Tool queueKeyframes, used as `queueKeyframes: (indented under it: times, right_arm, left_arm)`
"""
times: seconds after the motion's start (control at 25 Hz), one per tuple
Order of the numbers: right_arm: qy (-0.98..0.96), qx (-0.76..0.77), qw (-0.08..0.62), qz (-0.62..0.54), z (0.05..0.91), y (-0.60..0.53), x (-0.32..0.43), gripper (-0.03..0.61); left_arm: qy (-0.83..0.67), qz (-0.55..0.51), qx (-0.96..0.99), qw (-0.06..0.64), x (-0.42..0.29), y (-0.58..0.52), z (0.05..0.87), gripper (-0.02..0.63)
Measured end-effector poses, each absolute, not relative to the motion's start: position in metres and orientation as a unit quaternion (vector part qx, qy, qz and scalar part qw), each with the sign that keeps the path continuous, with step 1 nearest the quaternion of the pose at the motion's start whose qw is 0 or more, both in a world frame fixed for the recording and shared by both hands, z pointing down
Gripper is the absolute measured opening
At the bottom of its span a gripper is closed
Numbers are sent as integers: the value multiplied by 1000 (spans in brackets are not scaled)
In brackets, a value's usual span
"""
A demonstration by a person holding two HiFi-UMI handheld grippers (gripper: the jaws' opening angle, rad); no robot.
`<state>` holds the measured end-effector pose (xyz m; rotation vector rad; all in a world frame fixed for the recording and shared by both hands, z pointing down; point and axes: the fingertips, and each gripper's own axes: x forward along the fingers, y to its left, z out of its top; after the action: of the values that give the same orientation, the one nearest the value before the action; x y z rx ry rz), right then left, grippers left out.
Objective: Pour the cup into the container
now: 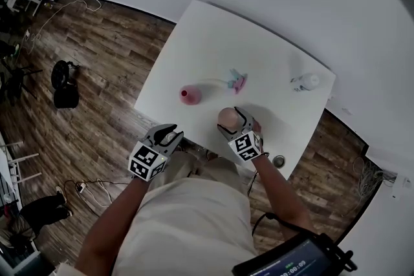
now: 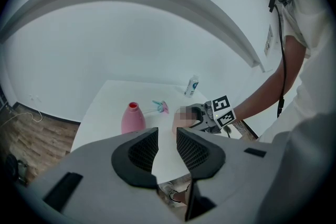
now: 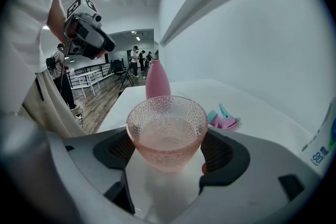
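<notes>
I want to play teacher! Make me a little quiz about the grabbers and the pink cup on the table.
1. True or false: the left gripper has its jaws apart with nothing between them.
2. What sits between the jaws of the right gripper? A a spoon, B a cup, C nothing.
3. In the head view, what colour is the bottle standing on the table to the left of the cup?
Key: 1 true; 2 B; 3 pink.
</notes>
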<state>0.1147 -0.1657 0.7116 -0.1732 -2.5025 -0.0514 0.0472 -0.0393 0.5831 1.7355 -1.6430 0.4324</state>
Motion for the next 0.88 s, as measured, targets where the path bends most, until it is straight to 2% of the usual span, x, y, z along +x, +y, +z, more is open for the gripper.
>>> queueKeyframes:
  times: [0.68, 0.88]
  right_arm:
    - [-946, -59, 318, 2, 703, -164, 108, 368]
    - [-944, -61, 322, 26, 686, -159, 109, 368]
  left_arm:
    - [-633, 169, 668, 352, 44, -37, 586, 103]
    - [-623, 193, 680, 334, 51, -37, 589, 104]
